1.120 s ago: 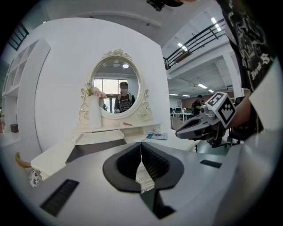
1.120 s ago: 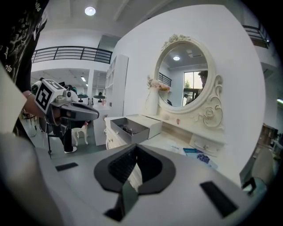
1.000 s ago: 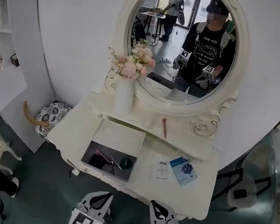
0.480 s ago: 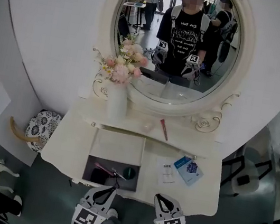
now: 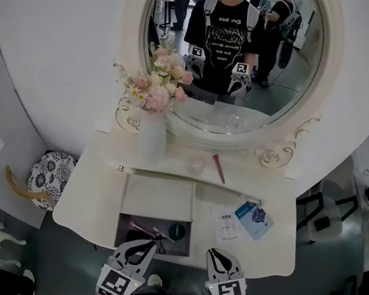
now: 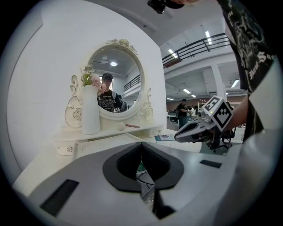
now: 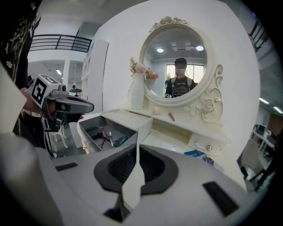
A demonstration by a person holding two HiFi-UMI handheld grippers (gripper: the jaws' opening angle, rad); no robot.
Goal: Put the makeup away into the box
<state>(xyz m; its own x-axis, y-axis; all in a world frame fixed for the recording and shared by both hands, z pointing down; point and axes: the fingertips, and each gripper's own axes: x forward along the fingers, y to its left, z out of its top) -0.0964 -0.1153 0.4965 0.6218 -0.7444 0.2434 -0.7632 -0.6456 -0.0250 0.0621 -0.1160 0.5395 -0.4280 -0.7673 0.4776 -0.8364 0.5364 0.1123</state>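
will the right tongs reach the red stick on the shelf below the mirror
Probably yes: nothing tall stands between the right tongs and the red stick; the tongs are shut and must open first.

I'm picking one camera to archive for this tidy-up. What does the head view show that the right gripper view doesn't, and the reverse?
Only the head view: the patterned stool on the floor left of the dressing table.
Only the right gripper view: the right gripper seen close up, jaws shut on nothing, and a railed balcony.
Both: the open box, the left gripper, the pink stick on the shelf, and the vase.
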